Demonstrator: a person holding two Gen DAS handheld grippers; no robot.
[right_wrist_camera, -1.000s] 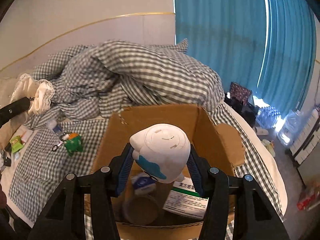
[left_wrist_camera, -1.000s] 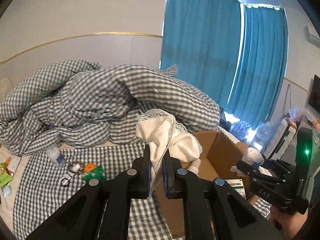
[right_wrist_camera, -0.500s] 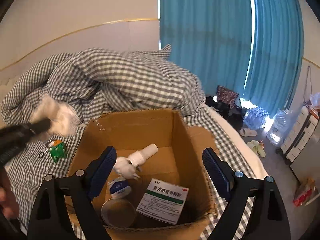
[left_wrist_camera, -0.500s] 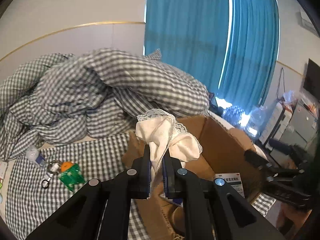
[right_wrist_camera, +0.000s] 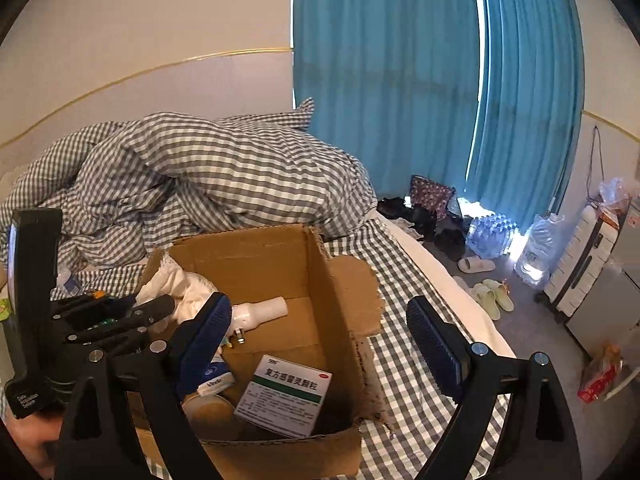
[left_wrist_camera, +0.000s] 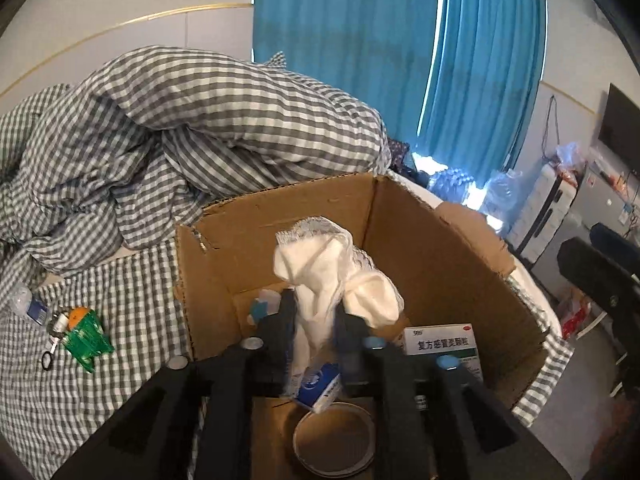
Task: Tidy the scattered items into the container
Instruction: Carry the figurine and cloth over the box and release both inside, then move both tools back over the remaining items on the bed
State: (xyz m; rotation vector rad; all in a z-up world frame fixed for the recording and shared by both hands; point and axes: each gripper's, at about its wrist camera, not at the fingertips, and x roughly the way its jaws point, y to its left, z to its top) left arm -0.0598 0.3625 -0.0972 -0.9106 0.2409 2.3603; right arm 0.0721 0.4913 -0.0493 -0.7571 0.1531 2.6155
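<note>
We are at the release step: our left tongs [left_wrist_camera: 316, 316] hang over the open cardboard box [left_wrist_camera: 452, 248] on the bed [right_wrist_camera: 404, 264], and their jaws have just been opening, partly parted now, with the white lace-edged cloth [left_wrist_camera: 332, 264] between them and looking about to slip down. Our right tongs [right_wrist_camera: 320, 340] stand wide apart and empty over the box's near right side. Inside the box lie a medicine carton [right_wrist_camera: 288, 392], a white bottle [right_wrist_camera: 260, 310] and a round tin [left_wrist_camera: 334, 438]. Left of the box, on the checked sheet, a green packet [left_wrist_camera: 84, 338] and a small bottle [left_wrist_camera: 26, 302] are not yet tidied. Next we judge the left tongs should widen until the cloth falls clear, then head left for that packet
</note>
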